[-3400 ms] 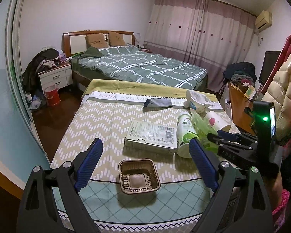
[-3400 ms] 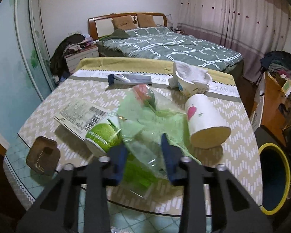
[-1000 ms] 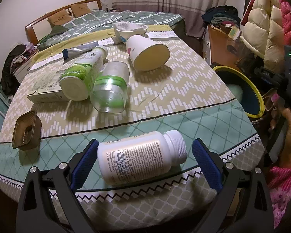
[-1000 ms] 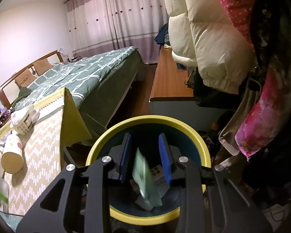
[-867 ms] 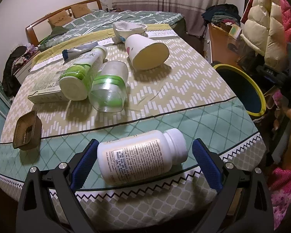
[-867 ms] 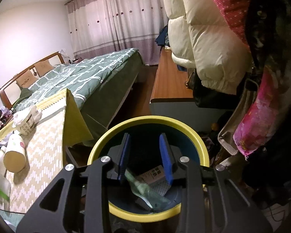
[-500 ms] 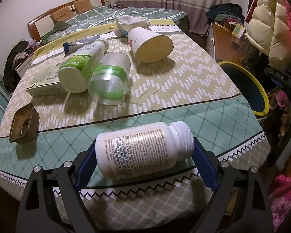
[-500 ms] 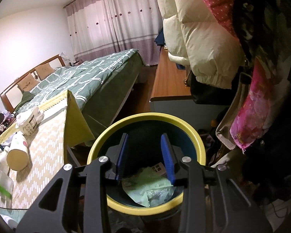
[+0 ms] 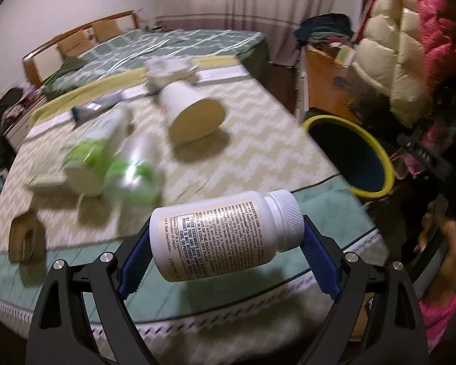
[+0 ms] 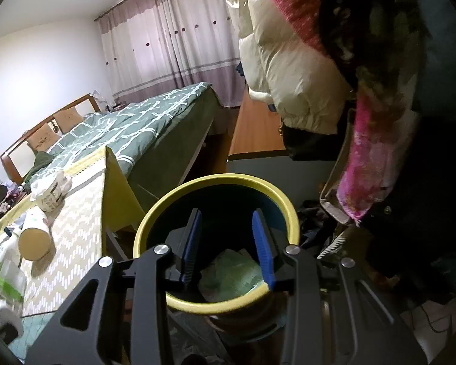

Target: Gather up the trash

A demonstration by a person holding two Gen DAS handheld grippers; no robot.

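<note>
Lifted clear of the tablecloth since a second ago: white pill bottle [image 9: 226, 238], now pinched lengthwise, base and cap, between the blue pads of the left gripper [image 9: 228, 260], lying sideways with cap toward the right and hanging above the near edge of the table [image 9: 258, 140]. Dropped since then as well: green plastic wrapper [image 10: 231, 273], now resting inside the yellow-rimmed trash bin [image 10: 155, 213] rather than falling past the right gripper [image 10: 226, 248]. Right gripper poised over the bin mouth, jaws parted and empty, nothing between the blue pads. Bin standing on the floor just beside the table's right edge, seen also from the left wrist camera [image 9: 377, 152]. Left on the table, blurred by motion: paper cup [image 9: 194, 115] on its side toward the far right, green-labelled bottle [image 9: 91, 158] and clear jar [image 9: 136, 176] side by side in the middle, brown plastic tray [image 9: 25, 238] near the left edge, crumpled white bowl [image 9: 170, 68] and a dark flat packet [image 9: 91, 108] at the far edge. Bed [image 10: 130, 130] and curtains [image 10: 173, 39] beyond.
</note>
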